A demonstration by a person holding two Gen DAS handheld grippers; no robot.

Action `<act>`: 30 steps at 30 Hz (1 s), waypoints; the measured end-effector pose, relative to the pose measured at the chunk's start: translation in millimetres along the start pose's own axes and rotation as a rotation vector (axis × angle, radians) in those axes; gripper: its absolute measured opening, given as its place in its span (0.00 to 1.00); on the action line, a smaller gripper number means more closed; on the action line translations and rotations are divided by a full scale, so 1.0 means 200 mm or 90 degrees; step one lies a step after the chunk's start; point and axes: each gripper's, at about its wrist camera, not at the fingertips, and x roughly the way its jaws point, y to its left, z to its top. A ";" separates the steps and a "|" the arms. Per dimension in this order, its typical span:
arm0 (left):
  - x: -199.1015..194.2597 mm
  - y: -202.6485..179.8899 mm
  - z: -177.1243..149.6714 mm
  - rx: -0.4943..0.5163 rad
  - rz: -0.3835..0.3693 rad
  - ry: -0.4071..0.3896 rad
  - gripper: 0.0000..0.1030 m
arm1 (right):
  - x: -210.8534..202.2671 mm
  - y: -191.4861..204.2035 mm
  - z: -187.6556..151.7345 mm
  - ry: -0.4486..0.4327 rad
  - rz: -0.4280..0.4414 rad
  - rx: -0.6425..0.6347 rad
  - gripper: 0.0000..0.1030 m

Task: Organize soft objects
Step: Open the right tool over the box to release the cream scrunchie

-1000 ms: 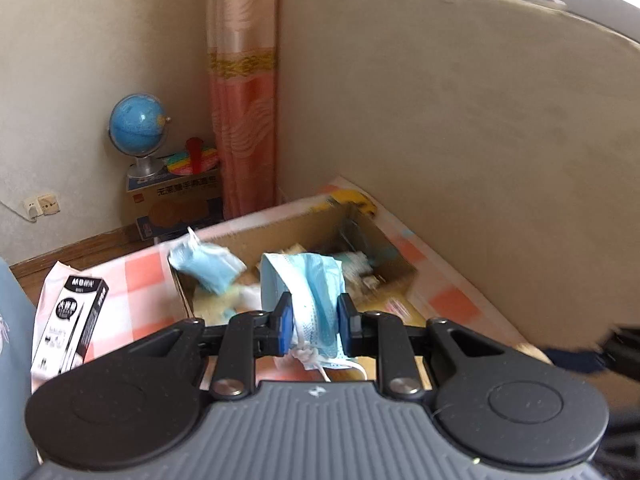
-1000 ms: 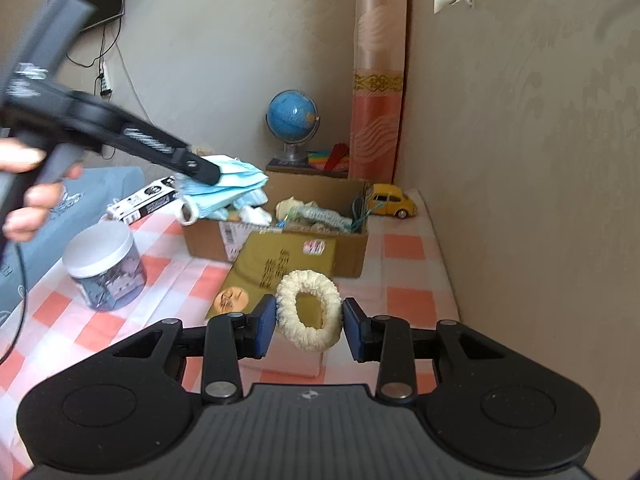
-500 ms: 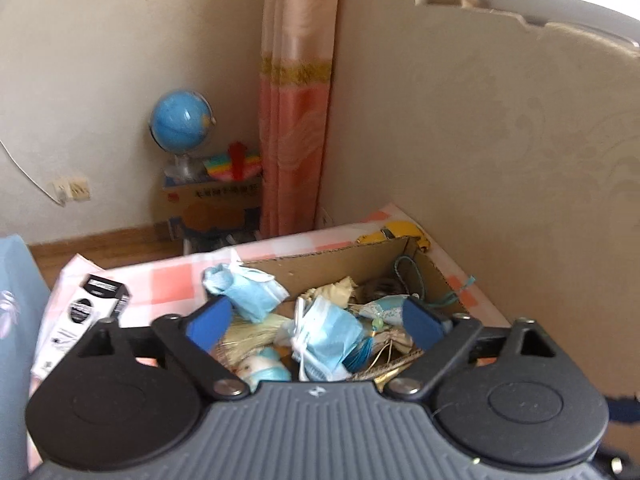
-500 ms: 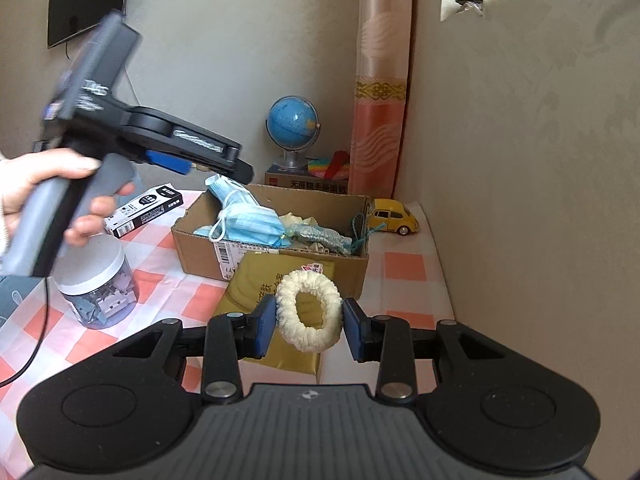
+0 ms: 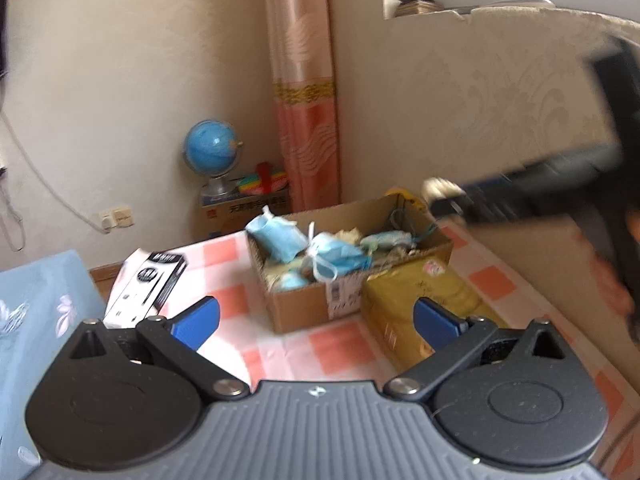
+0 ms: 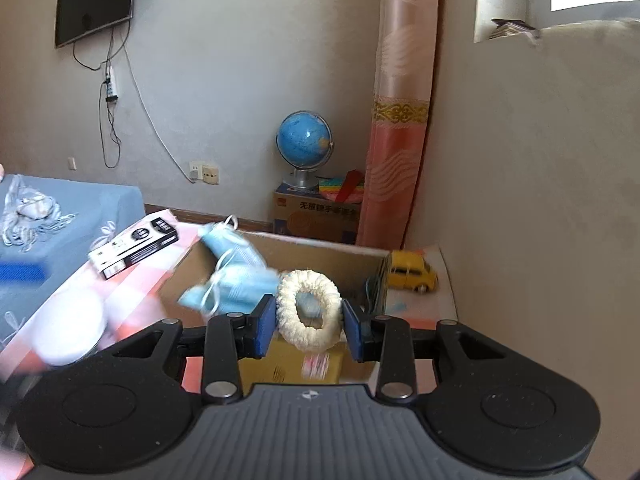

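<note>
Fingers (image 6: 267,325) — clamped on scrunchie (image 6: 308,310)

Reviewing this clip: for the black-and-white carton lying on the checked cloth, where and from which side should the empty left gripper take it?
Grip the black-and-white carton across its narrow width near the middle, coming from above; it lies flat and long, its sides uncrowded.
</note>
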 end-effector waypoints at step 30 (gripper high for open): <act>0.02 0.06 0.02 -0.091 0.076 0.098 1.00 | -0.04 0.00 -0.05 0.155 -0.082 0.122 1.00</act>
